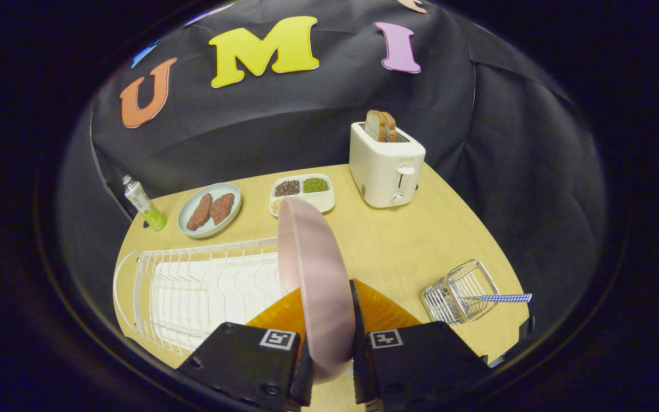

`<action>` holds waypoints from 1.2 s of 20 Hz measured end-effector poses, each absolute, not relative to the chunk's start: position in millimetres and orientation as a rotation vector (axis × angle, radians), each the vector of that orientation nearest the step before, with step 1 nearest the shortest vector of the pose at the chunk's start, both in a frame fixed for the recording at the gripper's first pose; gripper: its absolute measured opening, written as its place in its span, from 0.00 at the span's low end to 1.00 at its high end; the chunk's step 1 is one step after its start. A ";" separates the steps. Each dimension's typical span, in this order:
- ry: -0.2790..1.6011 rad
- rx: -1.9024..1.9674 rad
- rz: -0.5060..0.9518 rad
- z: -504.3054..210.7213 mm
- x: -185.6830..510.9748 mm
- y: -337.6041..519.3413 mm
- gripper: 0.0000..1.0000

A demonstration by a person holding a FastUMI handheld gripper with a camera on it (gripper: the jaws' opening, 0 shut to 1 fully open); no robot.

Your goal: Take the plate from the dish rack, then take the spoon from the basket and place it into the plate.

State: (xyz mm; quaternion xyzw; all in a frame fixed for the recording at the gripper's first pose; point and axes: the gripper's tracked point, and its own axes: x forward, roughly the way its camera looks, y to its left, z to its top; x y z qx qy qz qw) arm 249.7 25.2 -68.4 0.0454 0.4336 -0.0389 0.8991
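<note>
The gripper (329, 320) is clamping the pink plate (315, 274) edge-on, one finger pressing on each face, so the jaws are standing only as far apart as the plate is thick. The plate is standing upright between the fingers, tilting a little to the left, and its lower rim is dipping out of sight between the gripper's blocks. It is hiding the right end of the white rack (192, 292), which is lying on the table (398, 246) to the left (whether plate and rack are touching cannot be told). To the right, near the table's edge, the wire basket (460, 293) is lying on its side with the spoon (501, 298) poking out; only the checked handle is showing, the bowl being lost among the wires. Farther back are sitting a toaster (385, 166) with bread, a divided tray (302, 193), a dish (209, 209) with two brown pieces, and a bottle (144, 203).
</note>
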 end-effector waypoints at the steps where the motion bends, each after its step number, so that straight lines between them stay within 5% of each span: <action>1: 0.890 0.087 -0.086 -65.5 251.5 24.8 0.33; 14: 0.728 0.021 -0.091 -0.8 249.0 25.1 0.32; 24: 0.755 0.263 0.173 -10.2 128.0 51.6 0.32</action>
